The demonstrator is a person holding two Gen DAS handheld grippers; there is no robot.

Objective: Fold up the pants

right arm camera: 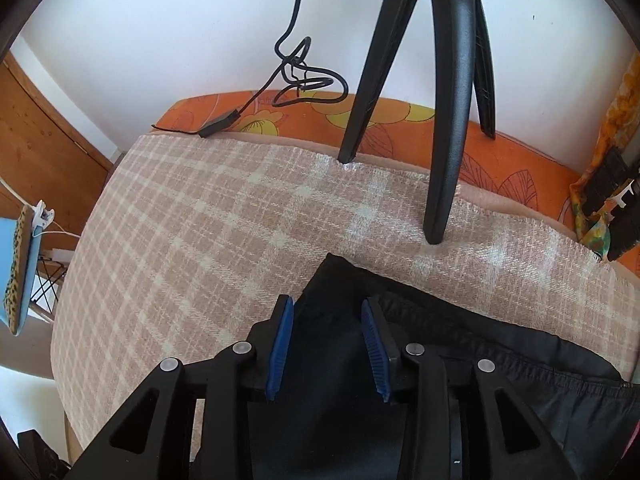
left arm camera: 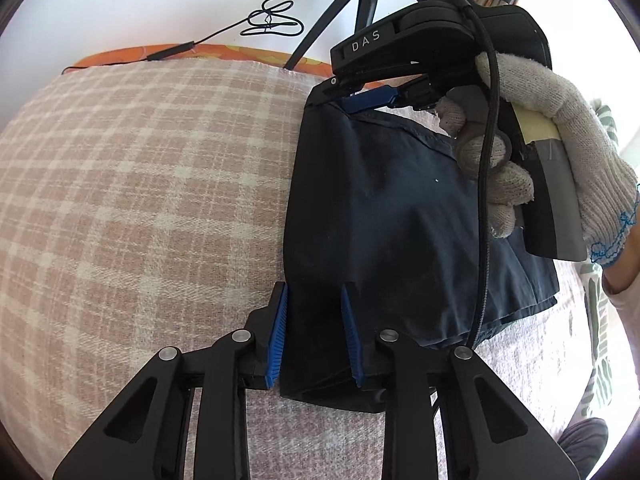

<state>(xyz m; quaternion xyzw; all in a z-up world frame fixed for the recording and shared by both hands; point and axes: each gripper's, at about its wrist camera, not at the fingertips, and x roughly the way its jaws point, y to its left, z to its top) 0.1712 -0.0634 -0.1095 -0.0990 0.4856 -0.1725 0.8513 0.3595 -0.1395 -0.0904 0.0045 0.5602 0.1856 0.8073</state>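
While lying folded on one plaid blanket (left arm camera: 140,180), one pair of dark pants (left arm camera: 380,220) is sitting between two grippers. Left gripper (left arm camera: 314,336) is straddling a fold, jaws partly apart, grip uncertain. Right gripper (right arm camera: 326,348) is standing ajar over cloth, gripping nothing.

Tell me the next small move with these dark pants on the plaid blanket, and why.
Probably close the left gripper on the near edge of the pants that sits between its blue pads. The right gripper stands over the far corner with its pads apart too, so neither end looks gripped, and no fold across the plaid blanket can start until both are pinched.
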